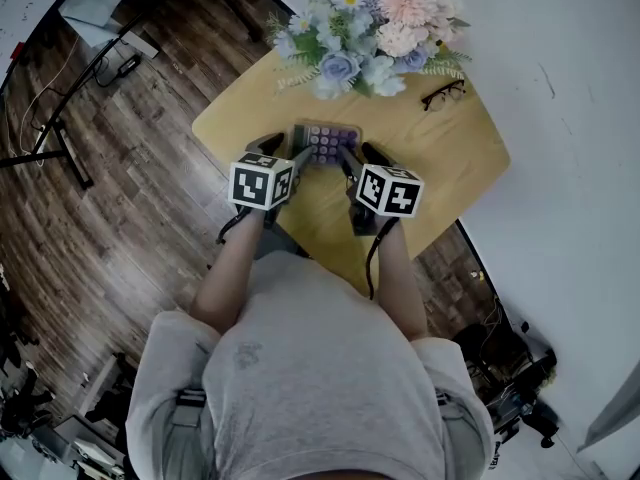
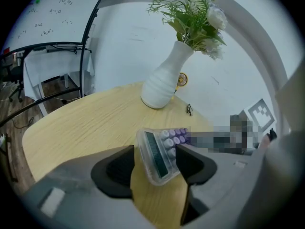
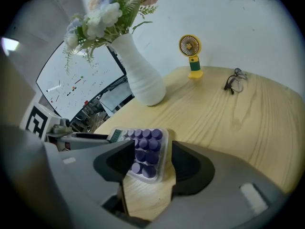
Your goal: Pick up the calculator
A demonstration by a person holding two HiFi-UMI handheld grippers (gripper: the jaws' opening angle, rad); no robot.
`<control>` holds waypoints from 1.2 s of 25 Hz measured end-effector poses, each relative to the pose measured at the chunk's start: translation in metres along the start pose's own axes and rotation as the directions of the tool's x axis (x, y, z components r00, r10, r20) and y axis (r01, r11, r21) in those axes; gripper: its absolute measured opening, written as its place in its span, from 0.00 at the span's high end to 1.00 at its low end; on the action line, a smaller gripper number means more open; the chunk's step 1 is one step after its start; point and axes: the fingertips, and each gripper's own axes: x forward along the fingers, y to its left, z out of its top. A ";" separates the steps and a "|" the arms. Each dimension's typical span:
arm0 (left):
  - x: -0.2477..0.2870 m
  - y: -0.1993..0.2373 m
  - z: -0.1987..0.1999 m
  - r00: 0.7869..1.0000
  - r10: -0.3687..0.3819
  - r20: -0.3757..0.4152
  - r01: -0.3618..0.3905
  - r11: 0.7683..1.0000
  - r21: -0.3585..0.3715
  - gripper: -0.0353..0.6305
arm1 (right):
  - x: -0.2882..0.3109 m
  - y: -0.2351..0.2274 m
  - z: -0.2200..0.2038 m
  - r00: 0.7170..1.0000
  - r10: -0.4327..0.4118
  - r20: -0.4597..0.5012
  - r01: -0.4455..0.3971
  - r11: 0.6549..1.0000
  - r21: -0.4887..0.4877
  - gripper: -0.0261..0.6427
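Head view: rounded light-wood table (image 1: 440, 168) w/ a pastel flower bunch (image 1: 370, 28) and thin-framed glasses (image 1: 442, 94). The calculator (image 1: 326, 142), small and rectangular w/ purple keys, lies near the table's centre. Both bare forearms reach fwd. The left gripper (image 1: 285, 151) and right gripper (image 1: 360, 156) angle inward at the calculator's two ends.

Left gripper view: black jaws apart. The calculator's (image 2: 159, 156) clear-plastic display end sits tilted btwn them, against the right-hand jaw, w/ bare table (image 2: 86, 123) showing by the other. Ribbed white vase (image 2: 164, 80) behind.

Right gripper view: jaws apart. The calculator's (image 3: 147, 152) round-keyed end lies btwn them, w/ wood grain showing beside the right-hand jaw. Beyond is a small yellow fan (image 3: 190, 51).
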 end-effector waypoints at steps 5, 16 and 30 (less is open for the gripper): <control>0.006 -0.001 -0.004 1.000 -0.010 -0.017 0.010 1.000 -0.004 0.55 | 0.006 -0.002 -0.001 1.000 0.016 -0.011 -0.016 0.999 0.030 0.58; 0.011 -0.003 -0.004 0.999 -0.038 -0.020 0.038 0.999 -0.037 0.54 | 0.012 -0.002 -0.001 0.997 0.070 -0.016 -0.068 0.995 0.079 0.58; -0.004 -0.016 0.016 0.998 -0.054 0.038 0.052 0.997 0.053 0.53 | -0.004 0.014 0.007 0.997 0.061 0.054 -0.062 0.998 0.024 0.64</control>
